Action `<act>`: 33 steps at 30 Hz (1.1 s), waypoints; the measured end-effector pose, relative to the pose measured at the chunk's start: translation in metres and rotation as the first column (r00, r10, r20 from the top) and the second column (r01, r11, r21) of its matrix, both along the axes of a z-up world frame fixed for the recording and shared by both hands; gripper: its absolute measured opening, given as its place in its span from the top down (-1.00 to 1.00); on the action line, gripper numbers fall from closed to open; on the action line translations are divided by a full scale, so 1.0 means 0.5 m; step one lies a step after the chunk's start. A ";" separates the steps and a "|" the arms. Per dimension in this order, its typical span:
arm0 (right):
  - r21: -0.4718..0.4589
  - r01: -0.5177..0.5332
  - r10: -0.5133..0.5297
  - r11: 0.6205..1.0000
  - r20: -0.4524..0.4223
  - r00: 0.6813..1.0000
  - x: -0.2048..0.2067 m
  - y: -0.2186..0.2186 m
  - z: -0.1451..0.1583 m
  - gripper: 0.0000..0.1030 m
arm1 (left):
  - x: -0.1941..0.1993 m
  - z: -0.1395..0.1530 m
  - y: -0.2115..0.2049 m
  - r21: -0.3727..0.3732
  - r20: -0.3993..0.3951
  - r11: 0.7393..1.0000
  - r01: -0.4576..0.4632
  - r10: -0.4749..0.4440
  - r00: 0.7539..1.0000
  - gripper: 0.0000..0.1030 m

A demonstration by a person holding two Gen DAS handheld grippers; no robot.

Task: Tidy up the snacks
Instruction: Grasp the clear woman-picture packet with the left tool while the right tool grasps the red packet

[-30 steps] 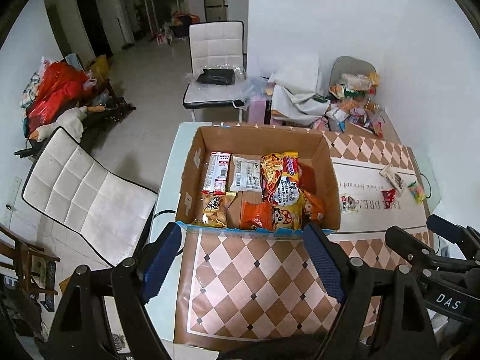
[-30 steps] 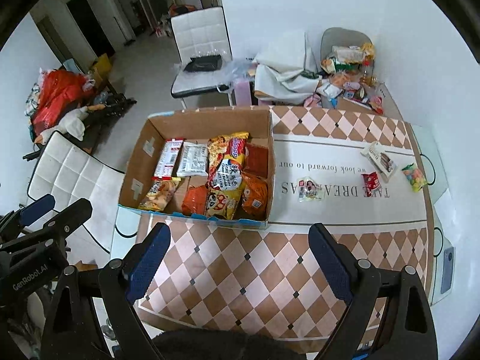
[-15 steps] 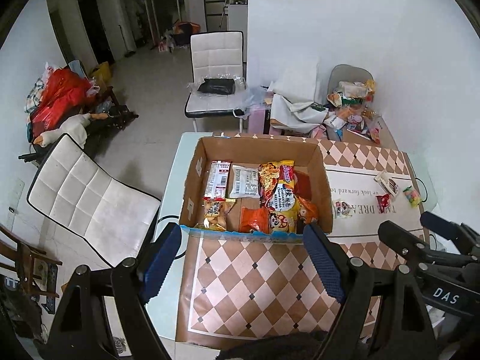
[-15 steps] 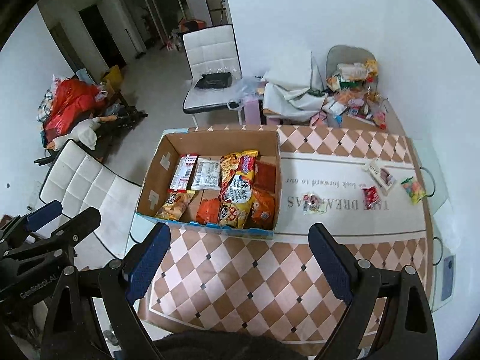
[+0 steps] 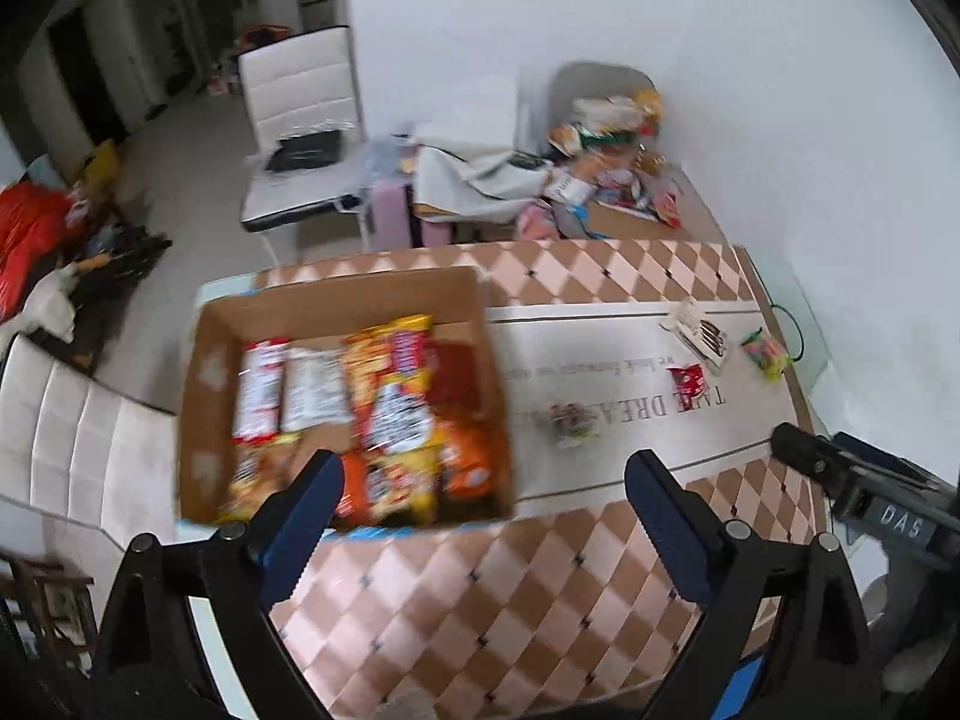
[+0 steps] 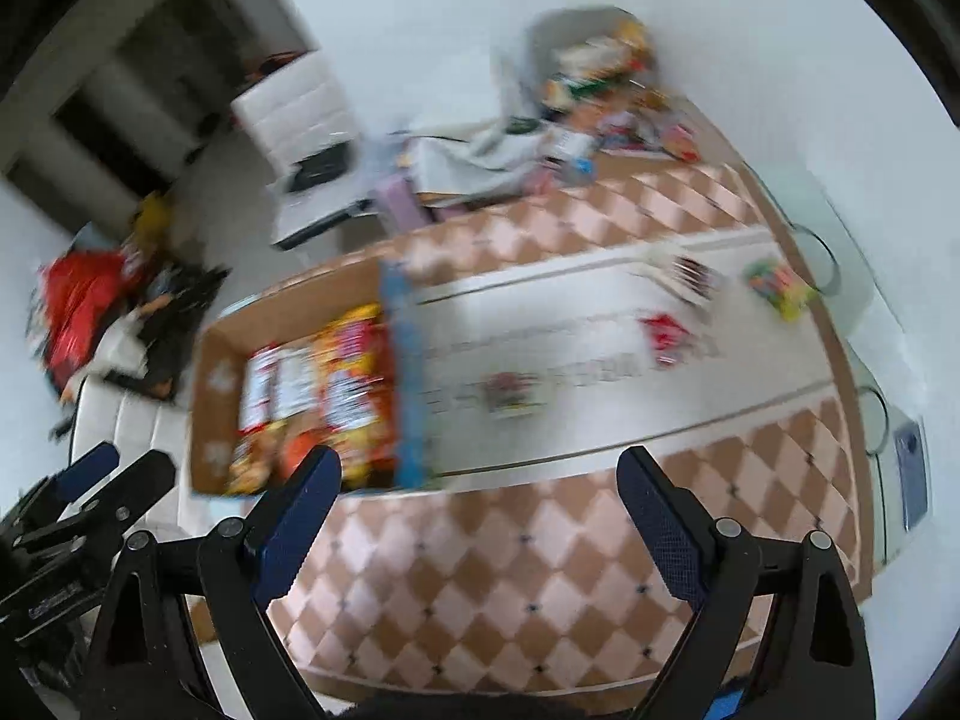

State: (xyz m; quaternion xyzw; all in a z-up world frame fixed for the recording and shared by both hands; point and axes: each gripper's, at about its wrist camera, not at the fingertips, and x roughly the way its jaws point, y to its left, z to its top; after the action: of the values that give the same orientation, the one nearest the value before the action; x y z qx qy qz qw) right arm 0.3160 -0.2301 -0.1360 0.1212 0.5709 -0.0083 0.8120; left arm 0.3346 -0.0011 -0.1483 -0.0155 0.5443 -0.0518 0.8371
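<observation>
Four loose snacks [image 5: 573, 420] lie on the tabletop [image 5: 480, 588] beside the filled box [image 5: 204, 420]; both grippers' fingers [image 6: 300, 510] spread, empty (views blurred), so next reach rightward.

Motion blur smears my right wrist view, snack packets [image 6: 324, 384] unreadable, cardboard box [image 5: 207, 384] partly behind my left gripper [image 5: 480, 516].

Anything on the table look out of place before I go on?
Yes: four small snacks lie loose on the table runner outside the cardboard box: a small packet, a red packet, a white wafer pack and a colourful candy bag. Both grippers are open and empty.
</observation>
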 end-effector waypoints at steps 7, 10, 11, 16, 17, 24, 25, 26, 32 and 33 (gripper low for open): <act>-0.013 0.088 -0.088 0.996 -0.128 0.988 0.105 -0.239 -0.135 -0.85 | 0.128 -0.183 -0.164 -0.016 -0.225 1.000 0.025 -0.027 0.974 -0.86; -0.036 0.076 -0.081 0.996 -0.172 0.982 0.154 -0.306 -0.199 -0.85 | 0.169 -0.278 -0.205 -0.007 -0.332 1.000 0.003 -0.005 0.943 -0.86; -0.044 0.067 -0.074 0.997 -0.182 0.980 0.169 -0.318 -0.217 -0.85 | 0.185 -0.313 -0.215 -0.017 -0.375 1.000 -0.015 0.007 0.927 -0.86; -0.009 0.042 -0.043 0.999 -0.256 0.966 0.254 -0.354 -0.329 -0.85 | 0.226 -0.430 -0.238 -0.019 -0.494 0.997 -0.077 0.058 0.867 -0.86; -0.001 0.037 -0.036 0.999 -0.269 0.962 0.266 -0.354 -0.349 -0.85 | 0.232 -0.450 -0.237 -0.017 -0.512 0.996 -0.092 0.070 0.856 -0.86; 0.027 -0.029 0.037 0.999 -0.343 0.939 0.334 -0.320 -0.474 -0.84 | 0.255 -0.518 -0.219 -0.019 -0.562 0.985 -0.173 0.133 0.817 -0.86; 0.026 -0.039 0.045 0.999 -0.348 0.936 0.341 -0.314 -0.487 -0.84 | 0.257 -0.524 -0.217 -0.017 -0.566 0.984 -0.179 0.138 0.813 -0.86; 0.025 -0.051 0.056 0.998 -0.356 0.933 0.349 -0.308 -0.501 -0.84 | 0.260 -0.528 -0.216 -0.017 -0.568 0.983 -0.181 0.140 0.811 -0.86; 0.017 -0.082 0.082 0.996 -0.385 0.919 0.369 -0.289 -0.541 -0.84 | 0.268 -0.546 -0.230 -0.010 -0.577 0.987 -0.158 0.123 0.807 -0.86; 0.020 -0.083 0.084 0.996 -0.391 0.916 0.371 -0.287 -0.550 -0.84 | 0.271 -0.547 -0.233 -0.008 -0.578 0.989 -0.150 0.118 0.808 -0.83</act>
State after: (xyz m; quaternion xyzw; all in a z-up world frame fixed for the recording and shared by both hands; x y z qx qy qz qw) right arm 0.5017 -0.3738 -0.4109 0.0940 0.7264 0.0033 0.6808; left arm 0.4699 -0.1176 -0.4219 -0.0911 0.7676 0.0000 0.6344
